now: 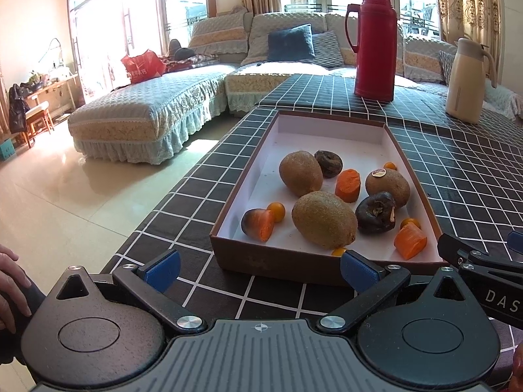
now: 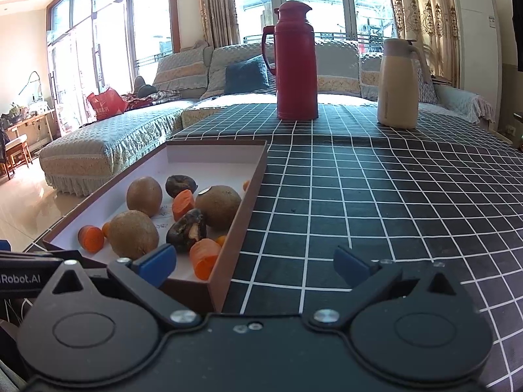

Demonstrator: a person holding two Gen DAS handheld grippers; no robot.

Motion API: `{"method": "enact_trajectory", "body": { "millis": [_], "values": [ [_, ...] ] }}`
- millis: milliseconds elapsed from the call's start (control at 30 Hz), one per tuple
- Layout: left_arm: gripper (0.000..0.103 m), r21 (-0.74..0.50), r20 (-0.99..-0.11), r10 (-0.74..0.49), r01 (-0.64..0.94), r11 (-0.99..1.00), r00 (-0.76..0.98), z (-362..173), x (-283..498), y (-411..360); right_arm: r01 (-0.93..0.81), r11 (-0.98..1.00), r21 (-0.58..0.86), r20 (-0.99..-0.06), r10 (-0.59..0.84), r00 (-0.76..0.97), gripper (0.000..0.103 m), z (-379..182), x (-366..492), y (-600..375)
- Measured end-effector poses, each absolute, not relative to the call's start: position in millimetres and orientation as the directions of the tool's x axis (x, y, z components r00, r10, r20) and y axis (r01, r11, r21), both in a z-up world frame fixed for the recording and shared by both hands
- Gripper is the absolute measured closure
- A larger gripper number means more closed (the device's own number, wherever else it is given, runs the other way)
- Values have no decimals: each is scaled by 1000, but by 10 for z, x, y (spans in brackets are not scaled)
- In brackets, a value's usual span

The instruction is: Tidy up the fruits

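Left gripper (image 1: 260, 269) was spread wide, nothing between its blue pads (image 1: 163, 269), sitting just short of the box (image 1: 330, 266) near wall. Right gripper (image 2: 253, 266) also released and empty, its left pad (image 2: 157, 263) overlapping the box's near right corner, its right pad over bare tablecloth (image 2: 376, 215). A hand (image 1: 11, 285) showed at the left edge of the left wrist view, gripping the handle.

Box: shallow, brown outside, white inside, lying on the black grid tablecloth. All fruit sat inside the box, mostly in its near half. Nearest the front wall: a small orange berry (image 1: 339, 251) touching the wall, a carrot chunk (image 1: 410, 240) at the near right, and a dark-tipped carrot piece (image 1: 258, 224) at the near left with another berry (image 1: 276, 211) just beside it. Big kiwi (image 1: 323, 223) in the near middle, a dark wrinkled fruit (image 1: 376, 212) touching its right side. Further in: a stickered kiwi (image 1: 387, 187) on the right, a carrot chunk (image 1: 348, 185) in the middle, a third kiwi (image 1: 300, 173) on the left. Behind that, a second dark fruit (image 1: 328, 162). The box's far half was bare.

Well beyond the box, a red thermos (image 1: 376, 42) stood upright, a cream jug (image 1: 465, 80) to its right. A sofa (image 1: 157, 104) was behind the table.
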State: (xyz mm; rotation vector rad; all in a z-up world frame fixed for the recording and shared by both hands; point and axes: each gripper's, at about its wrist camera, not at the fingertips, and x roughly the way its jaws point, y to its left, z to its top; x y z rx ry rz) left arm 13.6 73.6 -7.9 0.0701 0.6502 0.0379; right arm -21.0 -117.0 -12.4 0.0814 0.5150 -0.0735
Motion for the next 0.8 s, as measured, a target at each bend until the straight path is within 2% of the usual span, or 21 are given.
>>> {"method": "enact_trajectory", "body": {
  "millis": [800],
  "values": [
    [0,67,-612,41,0,998,790,-87,156,743,94,993,67,-507,-47,861,0,-139,-188,-1200]
  ]
}}
